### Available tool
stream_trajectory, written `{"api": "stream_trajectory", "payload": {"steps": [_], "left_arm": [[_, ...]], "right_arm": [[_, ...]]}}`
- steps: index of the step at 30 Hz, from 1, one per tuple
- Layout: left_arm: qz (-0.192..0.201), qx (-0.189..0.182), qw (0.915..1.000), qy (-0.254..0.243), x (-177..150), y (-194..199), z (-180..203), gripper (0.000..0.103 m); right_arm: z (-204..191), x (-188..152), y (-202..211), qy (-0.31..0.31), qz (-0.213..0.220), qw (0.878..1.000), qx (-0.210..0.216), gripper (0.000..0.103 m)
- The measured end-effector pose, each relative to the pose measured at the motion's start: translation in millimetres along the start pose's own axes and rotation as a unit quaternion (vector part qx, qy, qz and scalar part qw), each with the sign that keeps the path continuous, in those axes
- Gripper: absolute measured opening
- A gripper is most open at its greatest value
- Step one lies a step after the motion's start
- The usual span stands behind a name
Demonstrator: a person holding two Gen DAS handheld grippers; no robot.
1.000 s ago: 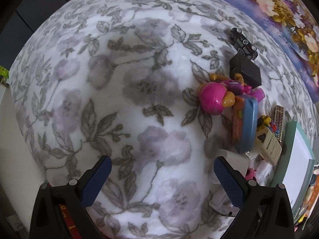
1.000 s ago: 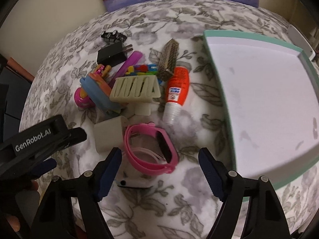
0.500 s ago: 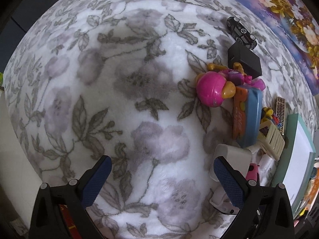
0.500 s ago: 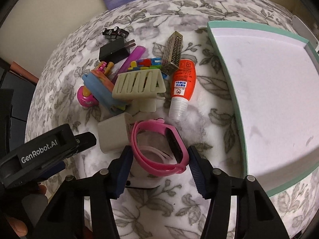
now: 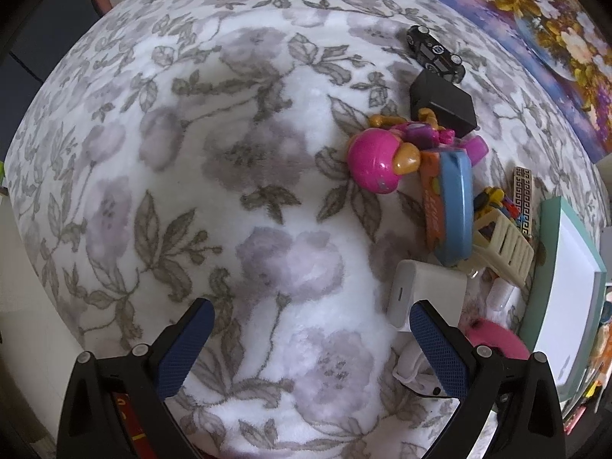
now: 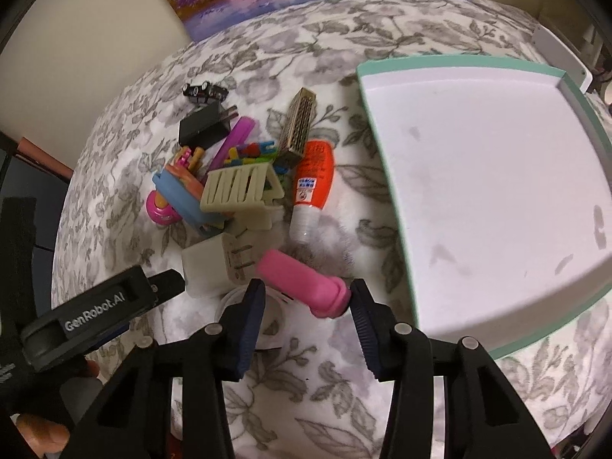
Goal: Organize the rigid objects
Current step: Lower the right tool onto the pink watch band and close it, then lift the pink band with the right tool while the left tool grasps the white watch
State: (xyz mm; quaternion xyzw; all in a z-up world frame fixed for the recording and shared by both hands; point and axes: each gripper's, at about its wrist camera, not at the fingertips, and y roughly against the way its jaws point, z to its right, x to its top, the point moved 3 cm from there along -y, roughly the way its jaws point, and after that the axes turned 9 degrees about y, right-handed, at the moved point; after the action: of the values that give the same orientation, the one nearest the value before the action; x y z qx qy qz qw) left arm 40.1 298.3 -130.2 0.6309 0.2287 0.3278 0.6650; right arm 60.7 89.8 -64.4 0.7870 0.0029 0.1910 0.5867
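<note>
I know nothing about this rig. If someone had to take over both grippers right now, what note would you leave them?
Right gripper: closed around the pink watch band, at the near edge of the pile.
Left gripper: open, holding nothing, over the floral blanket beside the white charger.
Tray, teal-rimmed, to the right: nothing in it yet.
Not yet sorted, all in the pile: orange tube, cream rack, black adapter, toy car, patterned box, blue case, pink toy.
Probable next step: carry the band to the tray.
</note>
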Motion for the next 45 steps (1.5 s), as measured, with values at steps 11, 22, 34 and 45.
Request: {"api": "stream_trajectory", "payload": {"steps": [11,22,34,45], "left_arm": [[-0.001,0.007,0.9999,-0.012,-4.6,-0.9,6.2,0.103],[-0.006,0.003,0.9998,-0.018,-9.4,-1.2,8.3,0.103],[0.003,-0.014,0.9993,-0.033,-14.4,19.7,12.5,0.103],[-0.008,-0.029,0.9947,-0.099,-41.7,30.9,48.2,0.091]], "right_arm": [[8.8,-8.6,-7.1,0.012,-0.024,0.999,-0.017,0.030],[11.7,-6.6,-2.1,0.014,-0.007,1.000,-0.012,0.021],[16.5,2.2,29.7,0.010,0.035,0.999,-0.023,0.021],[44.3,7.6,52.4,-0.018,0.068,0.996,-0.052,0.021]]}}
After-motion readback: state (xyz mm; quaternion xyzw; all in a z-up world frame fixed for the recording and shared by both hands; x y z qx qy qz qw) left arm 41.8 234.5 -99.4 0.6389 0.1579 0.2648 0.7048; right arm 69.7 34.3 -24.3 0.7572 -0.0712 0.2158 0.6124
